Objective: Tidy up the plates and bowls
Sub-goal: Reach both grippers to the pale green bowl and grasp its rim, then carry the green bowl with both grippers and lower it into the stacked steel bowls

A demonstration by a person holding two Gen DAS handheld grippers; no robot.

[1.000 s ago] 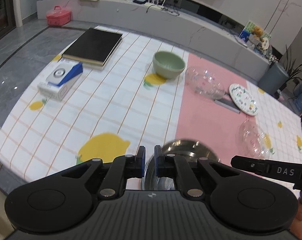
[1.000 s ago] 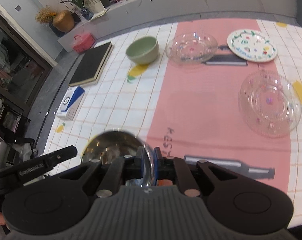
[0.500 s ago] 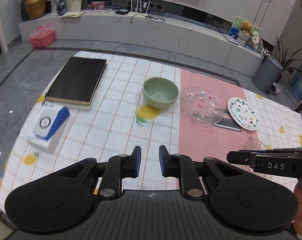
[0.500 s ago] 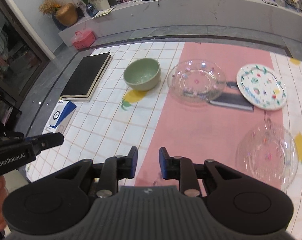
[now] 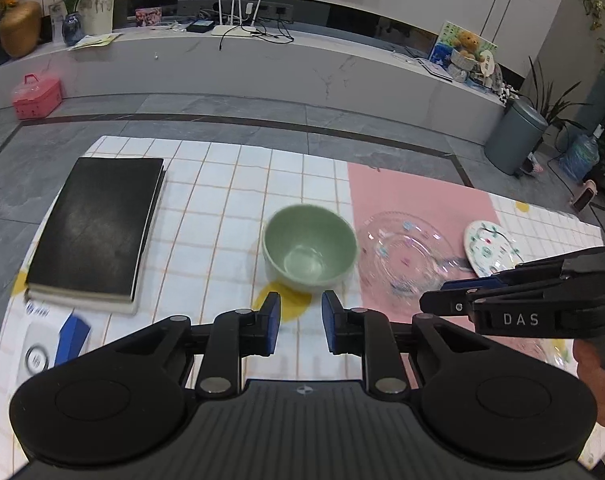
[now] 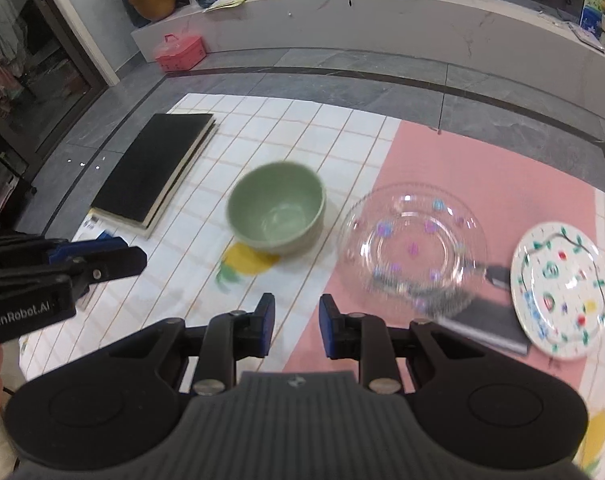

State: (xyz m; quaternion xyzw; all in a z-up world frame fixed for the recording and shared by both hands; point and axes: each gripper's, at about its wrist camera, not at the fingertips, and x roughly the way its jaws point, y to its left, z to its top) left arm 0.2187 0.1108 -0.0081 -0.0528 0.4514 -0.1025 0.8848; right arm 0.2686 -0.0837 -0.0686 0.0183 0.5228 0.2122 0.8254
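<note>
Desk (image 5: 230, 184) w/ grid cloth fills mid frame. Green bowl (image 5: 309, 249) sits center, clear glass plate (image 6: 412, 240) just right of it, patterned plate (image 6: 556, 290) far right. Left gripper (image 5: 300, 323) is empty, jaws opening; right gripper (image 6: 295, 325) partly spread, empty. Best approach: straddle the bowl rim w/ one pad inside, descend slow, avoid nudging the glass plate.

— How many bowls are on the table?
— One green bowl (image 6: 276, 210), near the middle.
— And plates?
— Two: one clear glass plate (image 6: 412, 240) right of the bowl, one white patterned plate (image 6: 558, 294) farther right.
— Anything else?
— One black book (image 6: 156, 172) on the left, and two grippers.
</note>
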